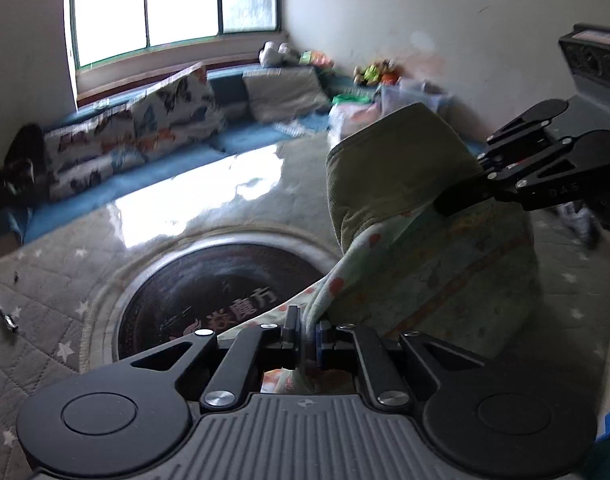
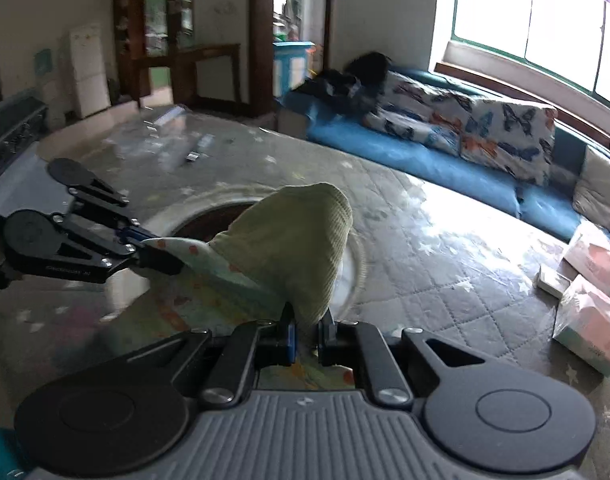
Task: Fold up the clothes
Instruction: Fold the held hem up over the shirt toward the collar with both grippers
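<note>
A small garment (image 1: 425, 256) of pale green print with orange spots and an olive ribbed band (image 1: 389, 168) hangs in the air between both grippers, above the table. My left gripper (image 1: 307, 334) is shut on its printed edge. My right gripper (image 2: 305, 334) is shut on the olive ribbed band (image 2: 289, 244). In the left wrist view the right gripper (image 1: 445, 204) comes in from the right and pinches the cloth. In the right wrist view the left gripper (image 2: 165, 258) comes in from the left, holding the printed edge (image 2: 193, 254).
The table (image 1: 45, 320) has a quilted grey star-pattern cover under clear plastic, with a round dark inset (image 1: 209, 292) at its middle. Tissue packs (image 2: 589, 312) lie at its right edge. A blue couch (image 2: 425, 156) with butterfly cushions (image 1: 145, 132) runs along the window wall.
</note>
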`<action>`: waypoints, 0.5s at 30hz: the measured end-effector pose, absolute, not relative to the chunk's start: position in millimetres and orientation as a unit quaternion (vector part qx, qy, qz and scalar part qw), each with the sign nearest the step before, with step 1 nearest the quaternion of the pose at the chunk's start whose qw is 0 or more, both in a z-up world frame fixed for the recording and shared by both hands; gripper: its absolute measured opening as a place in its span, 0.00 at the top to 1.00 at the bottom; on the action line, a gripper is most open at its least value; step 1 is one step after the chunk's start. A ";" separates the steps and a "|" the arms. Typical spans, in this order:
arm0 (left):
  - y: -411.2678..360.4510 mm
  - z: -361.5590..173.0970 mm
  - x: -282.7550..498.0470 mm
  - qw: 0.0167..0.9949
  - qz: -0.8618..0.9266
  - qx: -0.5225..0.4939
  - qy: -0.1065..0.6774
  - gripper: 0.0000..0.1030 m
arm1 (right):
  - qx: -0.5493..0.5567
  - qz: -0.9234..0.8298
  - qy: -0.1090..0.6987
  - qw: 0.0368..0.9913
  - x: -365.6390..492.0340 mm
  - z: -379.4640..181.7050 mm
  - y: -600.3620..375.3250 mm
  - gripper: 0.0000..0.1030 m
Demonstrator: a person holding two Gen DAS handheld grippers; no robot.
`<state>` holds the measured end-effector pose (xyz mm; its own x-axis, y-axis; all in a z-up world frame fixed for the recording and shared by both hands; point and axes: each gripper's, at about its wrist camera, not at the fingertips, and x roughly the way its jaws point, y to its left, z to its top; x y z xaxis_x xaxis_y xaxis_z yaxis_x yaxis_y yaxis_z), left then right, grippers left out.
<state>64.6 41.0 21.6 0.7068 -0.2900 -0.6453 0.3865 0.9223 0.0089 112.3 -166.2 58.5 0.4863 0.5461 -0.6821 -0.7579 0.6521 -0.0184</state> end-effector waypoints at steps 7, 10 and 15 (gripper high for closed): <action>53.8 -5.0 100.1 0.918 -0.134 0.054 0.369 0.83 | -0.125 0.329 0.355 0.866 145.1 1.2 -160.2 0.74; 59.1 -13.6 108.5 0.918 -0.112 0.049 0.378 0.70 | -0.112 0.309 0.351 0.877 144.7 -7.0 -168.0 0.68; 68.0 -25.3 119.4 0.917 -0.075 0.042 0.389 0.67 | -0.087 0.280 0.324 0.900 135.1 2.9 -191.6 0.62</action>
